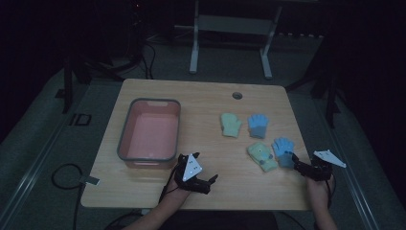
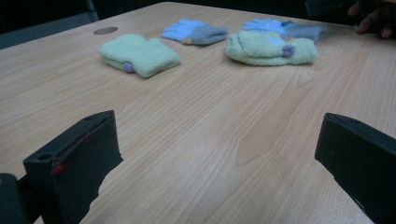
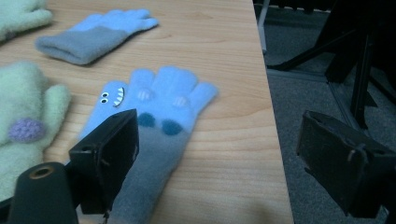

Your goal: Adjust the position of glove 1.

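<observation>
Where room darkens, wooden table (image 1: 158, 191) (pale)

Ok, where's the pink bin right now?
In the high view the pink bin sits on the left half of the table, just beyond the left tongs, with the four gloves lying off to its right.

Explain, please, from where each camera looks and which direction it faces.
High view: above the person's side, facing forward and down on the pale wooden table; forearms enter at the bottom.
Left gripper view: on the left gripper, low over the wood, its open black jaws at the bottom.
Right gripper view: on the right gripper, at the table's edge.
Shared: the blue knitted glove with a monster face.
</observation>
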